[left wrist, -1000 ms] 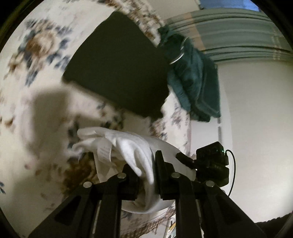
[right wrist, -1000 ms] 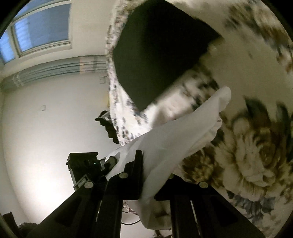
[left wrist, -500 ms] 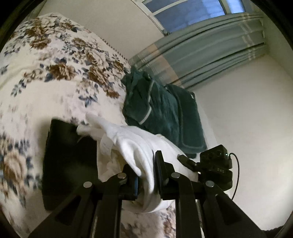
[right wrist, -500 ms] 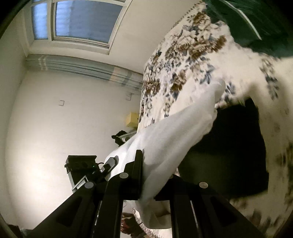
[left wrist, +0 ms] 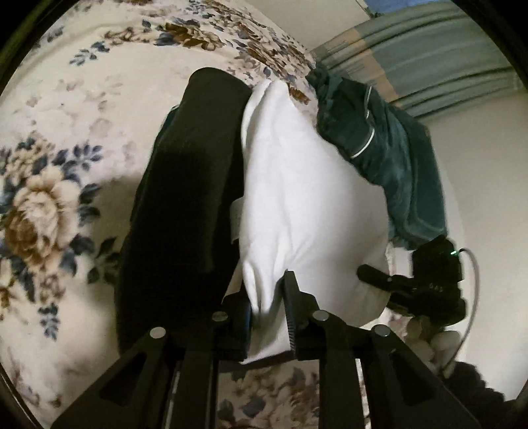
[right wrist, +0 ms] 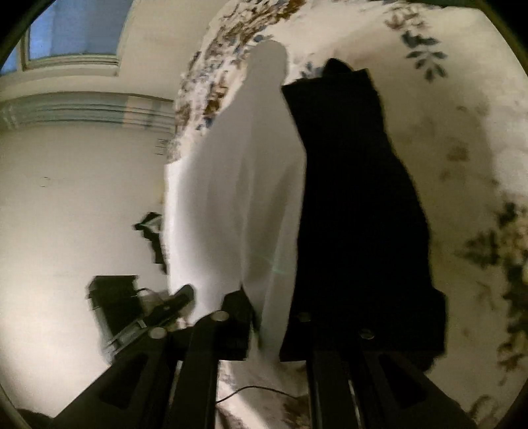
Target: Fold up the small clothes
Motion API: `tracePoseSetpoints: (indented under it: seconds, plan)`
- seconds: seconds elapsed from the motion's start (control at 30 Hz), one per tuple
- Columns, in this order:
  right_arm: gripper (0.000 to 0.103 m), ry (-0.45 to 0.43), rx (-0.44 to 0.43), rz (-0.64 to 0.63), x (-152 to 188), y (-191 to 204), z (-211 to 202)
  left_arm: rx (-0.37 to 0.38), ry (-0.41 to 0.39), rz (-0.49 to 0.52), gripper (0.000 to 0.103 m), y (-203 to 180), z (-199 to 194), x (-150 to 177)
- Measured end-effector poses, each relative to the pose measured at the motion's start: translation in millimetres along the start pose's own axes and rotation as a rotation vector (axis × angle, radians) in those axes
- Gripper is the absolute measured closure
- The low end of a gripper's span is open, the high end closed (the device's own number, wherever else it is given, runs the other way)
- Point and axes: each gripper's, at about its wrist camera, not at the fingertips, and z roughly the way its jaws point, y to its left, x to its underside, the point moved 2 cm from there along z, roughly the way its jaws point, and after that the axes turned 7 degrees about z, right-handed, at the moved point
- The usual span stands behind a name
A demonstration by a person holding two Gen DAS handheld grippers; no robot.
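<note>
Fingers (left wrist: 287, 297) of both grippers, left (left wrist: 269, 313) and right (right wrist: 269, 316), clamped on the white garment (left wrist: 297, 198), stretched ahead of them over the floral bed (left wrist: 66, 132), just beside the black garment (left wrist: 184, 198), likely for laying flat.

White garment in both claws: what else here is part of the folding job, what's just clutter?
In play:
white garment, pinched by left claw and right claw
black folded garment beside it on the floral bedspread

Lying about:
dark teal clothes at the bed edge, possibly next
grey curtain
window
</note>
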Motion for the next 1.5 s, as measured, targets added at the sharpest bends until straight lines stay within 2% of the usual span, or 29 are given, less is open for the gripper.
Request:
tracePoseSetpoints:
  seconds: [0.03,0.07,0.1,0.13,0.17,0.23,0.27,0.3,0.33,0.47,0.67,0.93,1.17,1.5]
  plan:
    - [0.084,-0.020,0.061,-0.019,1,2,-3,-0.021,0.001,0.005,0.086,-2,-1,1]
    - [0.075,-0.036,0.125,-0.039,3,5,-6,-0.072,0.001,0.019,0.085,-8,-3,2]
    - [0.071,-0.061,0.197,-0.072,5,10,-10,-0.117,-0.002,0.038,0.080,-10,-2,0]
    - [0.071,-0.095,0.280,-0.103,10,16,-16,-0.211,-0.016,0.083,0.077,-17,-5,-1]
    - [0.064,-0.108,0.330,-0.121,13,19,-17,-0.268,-0.025,0.114,0.074,-23,-8,-1]
    - [0.043,-0.163,0.497,-0.170,22,29,-23,-0.350,-0.065,0.166,0.070,-33,-14,-1]
    - [0.025,-0.190,0.565,-0.192,28,36,-27,-0.401,-0.075,0.185,0.042,-39,-16,-1]
    - [0.009,-0.213,0.629,-0.212,35,42,-30,-0.430,-0.074,0.198,0.002,-42,-18,0]
    - [0.002,-0.223,0.667,-0.211,40,46,-35,-0.459,-0.074,0.212,0.000,-47,-20,1]
    - [0.000,-0.294,0.756,-0.193,65,63,-60,-0.564,-0.091,0.261,0.000,-70,-31,2]
    - [0.000,-0.431,0.842,-0.200,111,101,-116,-0.614,-0.140,0.301,0.000,-108,-74,9]
    - [0.000,-0.521,0.843,-0.238,187,157,-194,-0.626,-0.167,0.327,0.000,-164,-134,43]
    - [0.000,-0.617,0.842,-0.284,267,206,-265,-0.626,-0.247,0.342,0.000,-217,-201,78]
    - [0.000,-0.747,0.770,-0.357,380,275,-364,-0.606,-0.349,0.381,0.000,-284,-288,126]
